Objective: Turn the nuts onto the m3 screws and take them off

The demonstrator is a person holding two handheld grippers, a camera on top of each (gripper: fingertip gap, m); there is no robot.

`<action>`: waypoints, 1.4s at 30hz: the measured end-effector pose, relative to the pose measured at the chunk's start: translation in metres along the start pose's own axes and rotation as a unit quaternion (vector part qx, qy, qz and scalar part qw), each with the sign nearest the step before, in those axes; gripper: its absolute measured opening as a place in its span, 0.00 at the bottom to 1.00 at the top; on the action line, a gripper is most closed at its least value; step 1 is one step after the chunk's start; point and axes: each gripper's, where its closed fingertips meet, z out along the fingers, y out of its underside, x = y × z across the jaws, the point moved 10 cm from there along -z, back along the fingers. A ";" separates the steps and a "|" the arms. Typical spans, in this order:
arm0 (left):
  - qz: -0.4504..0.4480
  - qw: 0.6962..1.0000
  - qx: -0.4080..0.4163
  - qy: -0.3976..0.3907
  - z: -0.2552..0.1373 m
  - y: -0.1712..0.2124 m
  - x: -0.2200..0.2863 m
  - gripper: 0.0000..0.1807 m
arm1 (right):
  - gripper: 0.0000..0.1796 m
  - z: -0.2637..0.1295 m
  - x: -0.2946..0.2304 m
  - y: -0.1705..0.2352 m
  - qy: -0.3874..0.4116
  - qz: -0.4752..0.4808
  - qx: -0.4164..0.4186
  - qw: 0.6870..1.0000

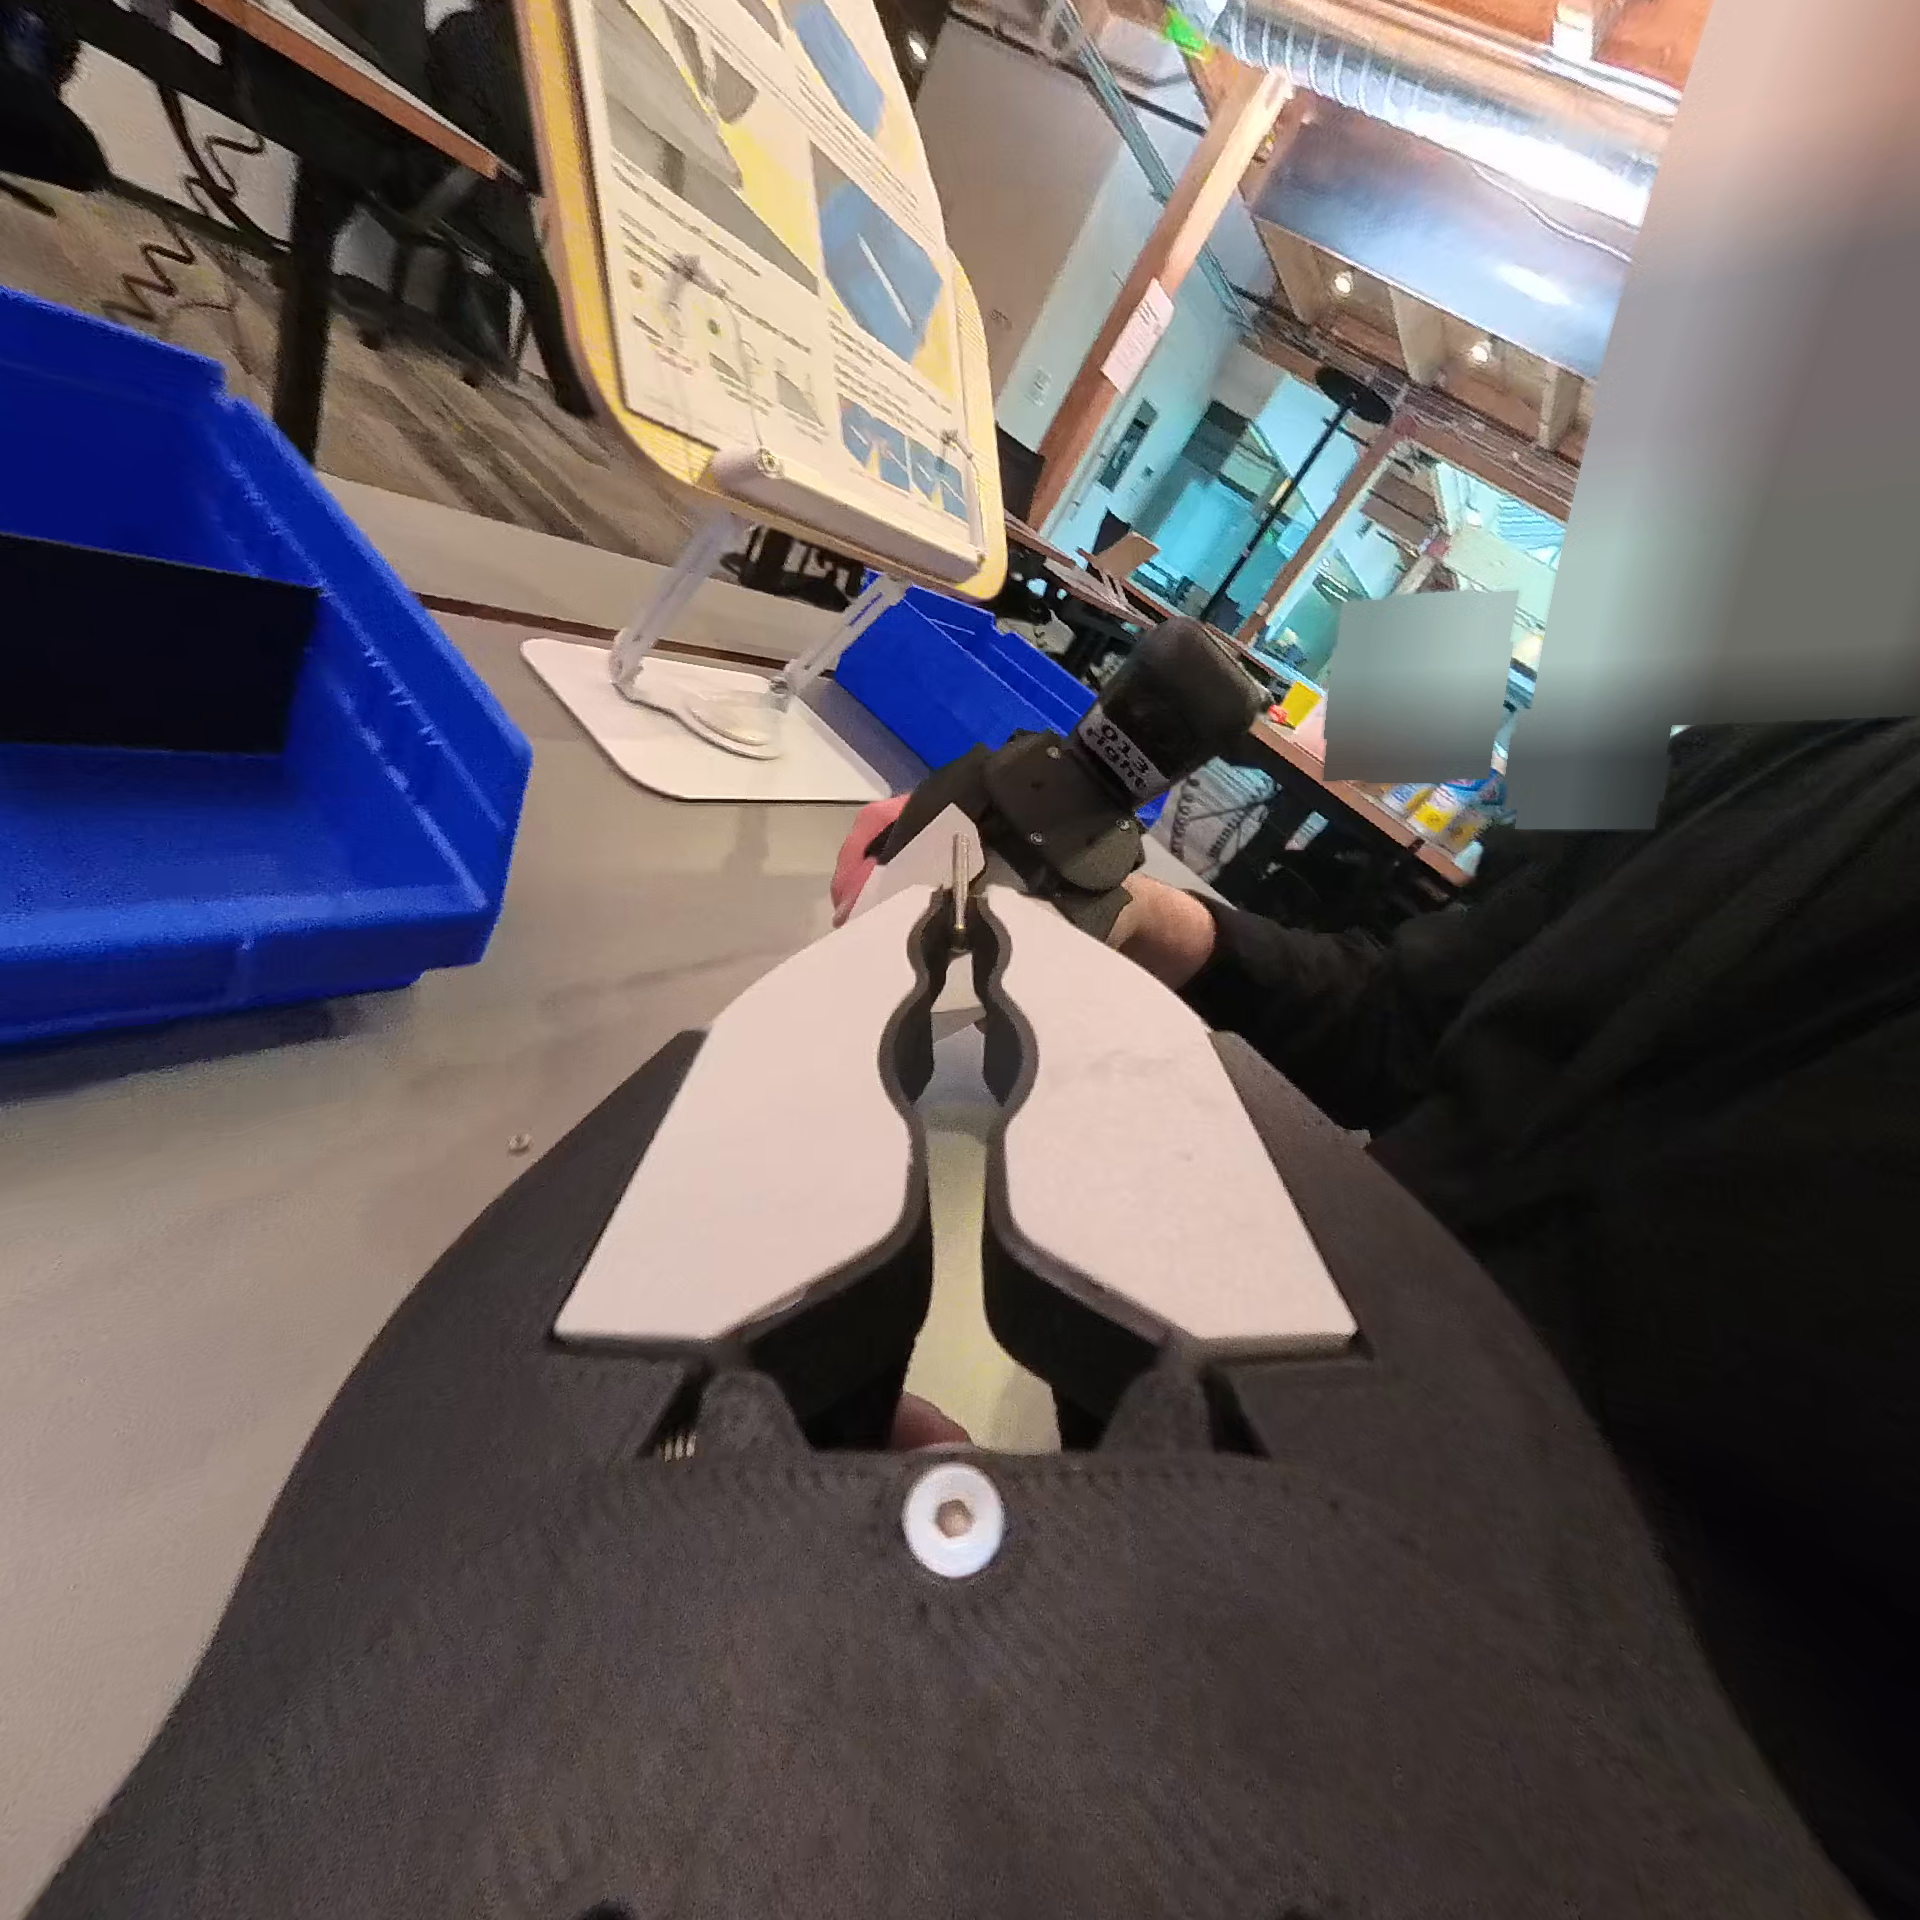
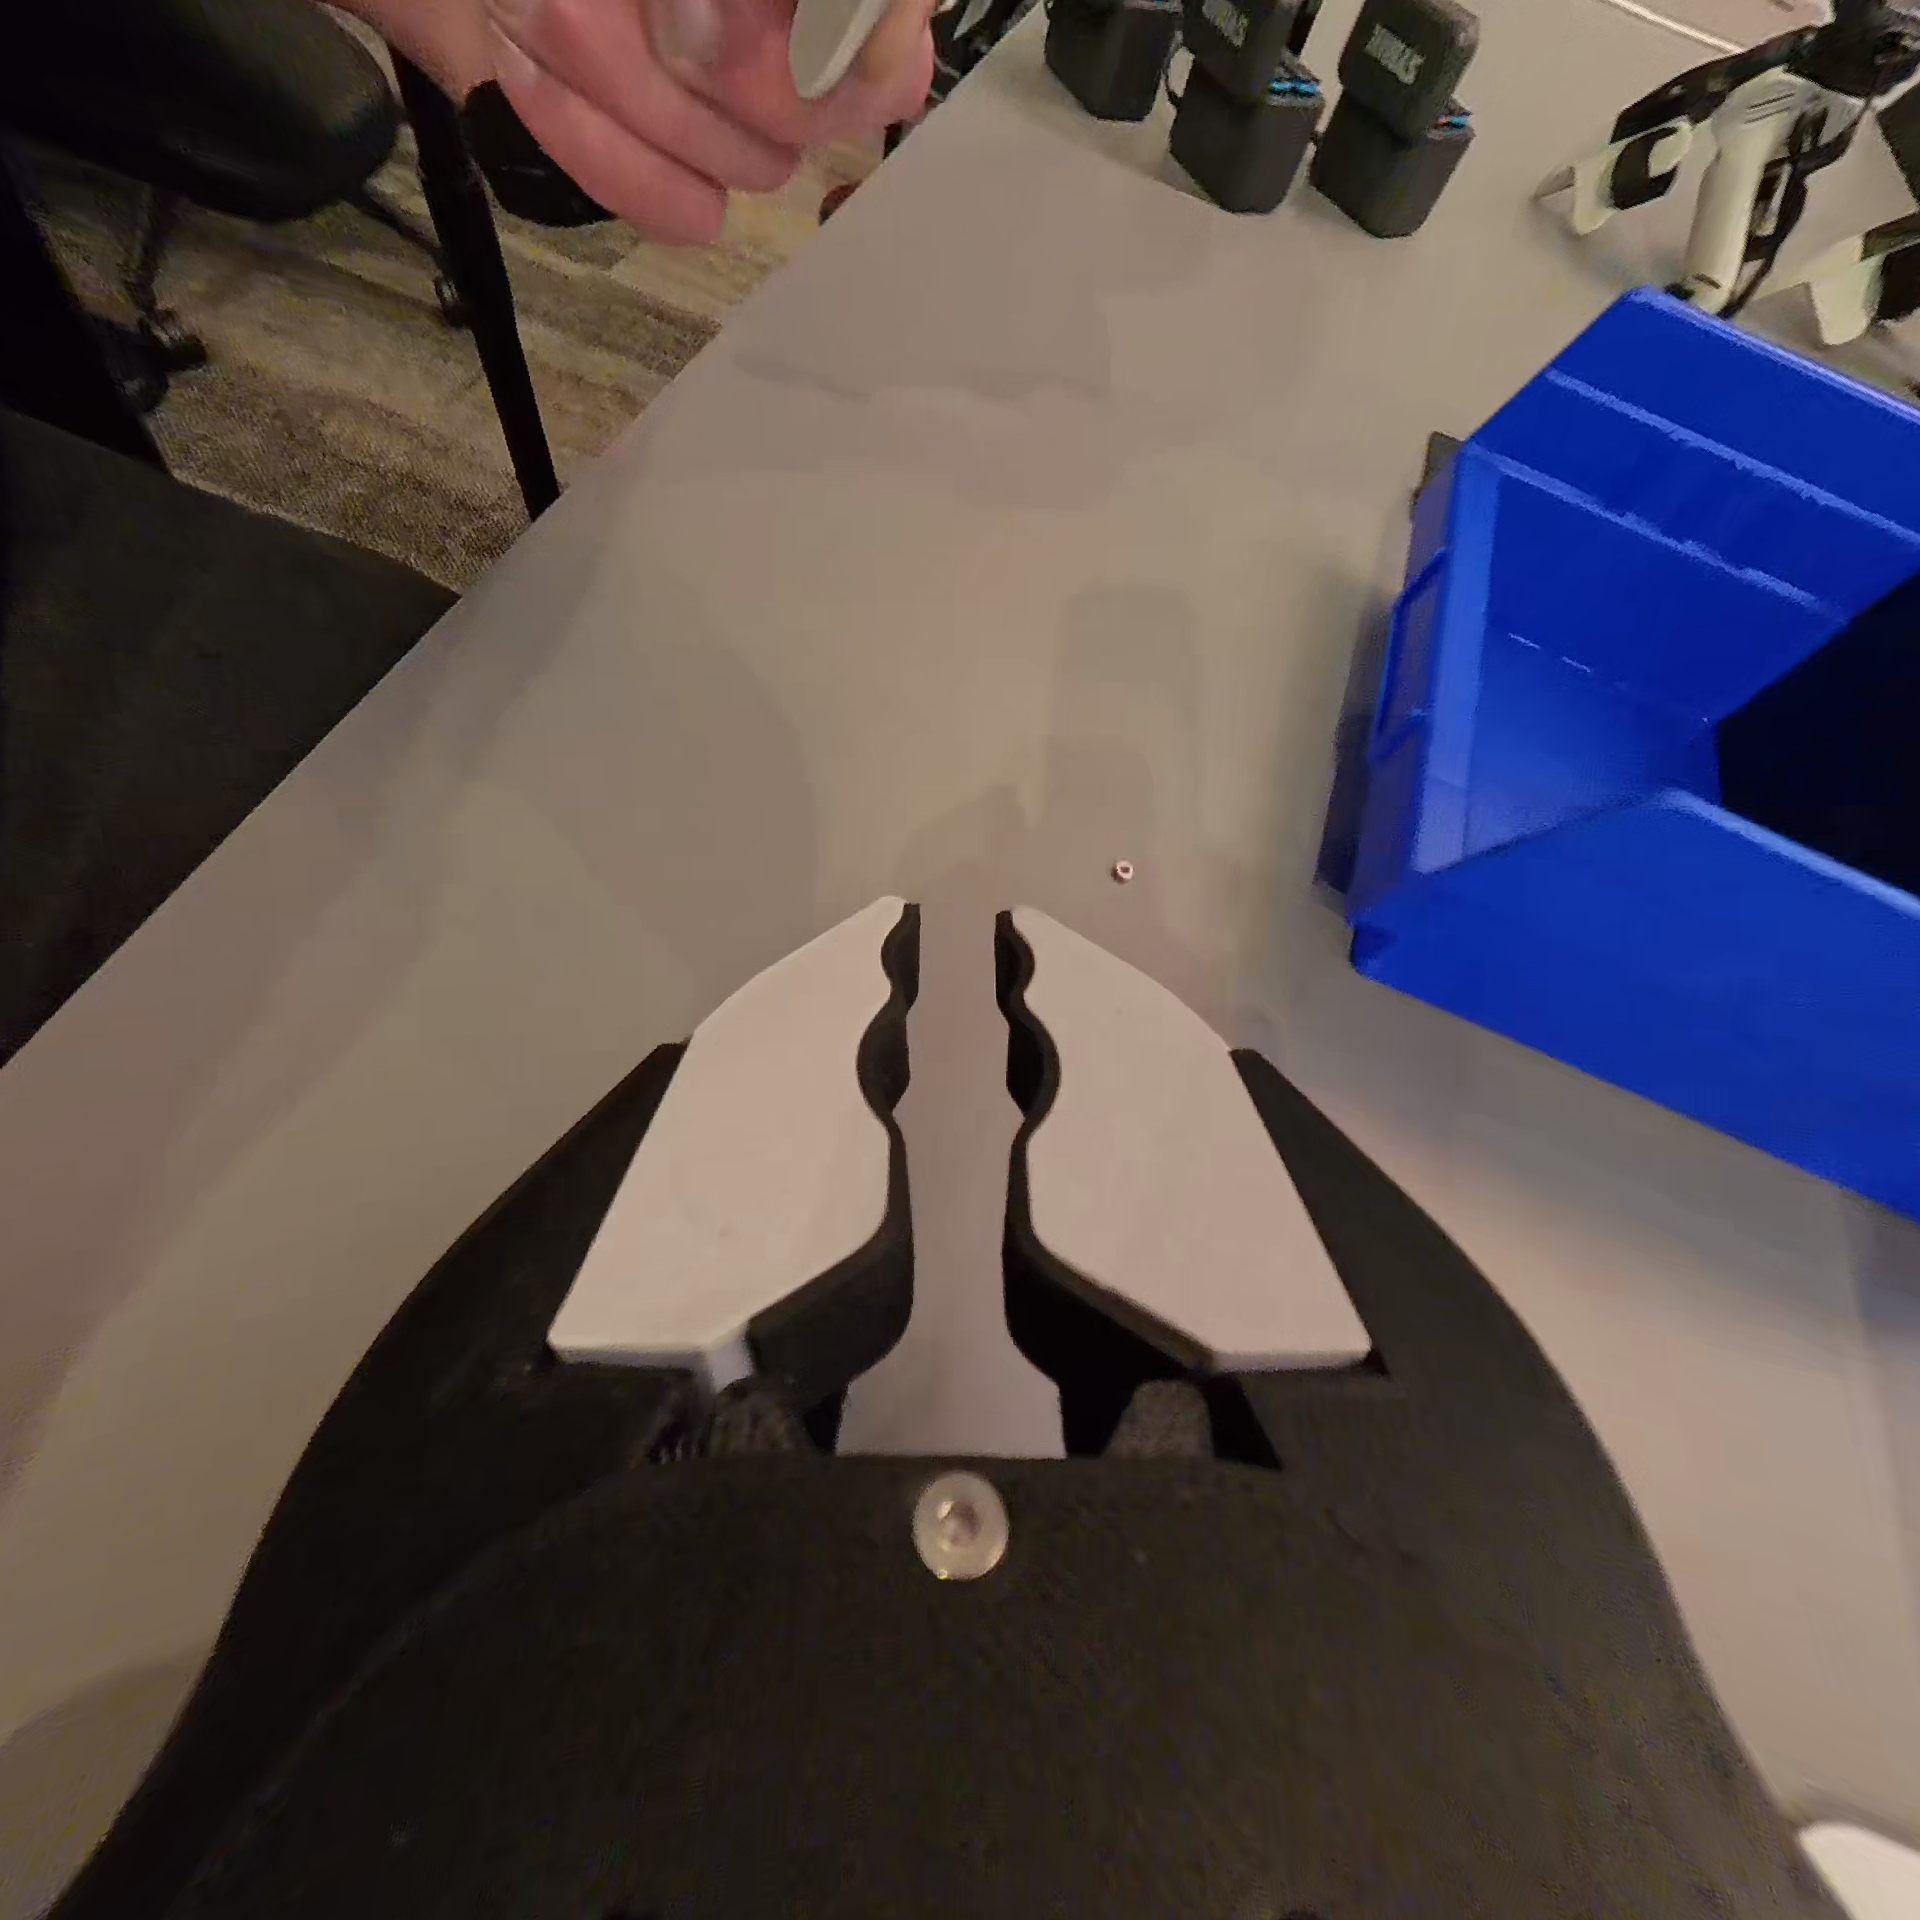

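Left gripper [image 1: 958, 914]: closed; a small screw [image 1: 961, 883] is pinched at the tips, pointing up.
Right gripper [image 2: 957, 910]: a little open; nothing is held.
Nut [image 2: 1122, 871]: seen on the grey table [image 2: 935, 520], at 1 o'clock just past the right tips.
Blue bin [image 2: 1662, 831]: at 3 o'clock.

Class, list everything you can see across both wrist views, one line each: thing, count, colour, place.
screw: one, silver, upright in left gripper's tips
nut: one, silver, loose on table near bin
table: one, grey
bin: two, blue, on table
instruction board: one, yellow-edged, on white stand
battery packs: several, black, far table edge
left gripper: shut on screw
right gripper: open, over table
hand: one, holding left gripper
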 end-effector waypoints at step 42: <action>-0.047 0.994 0.080 -0.054 -0.064 0.020 -0.009 0.02 | 0.06 0.093 0.064 0.011 -0.093 0.005 -0.123 0.988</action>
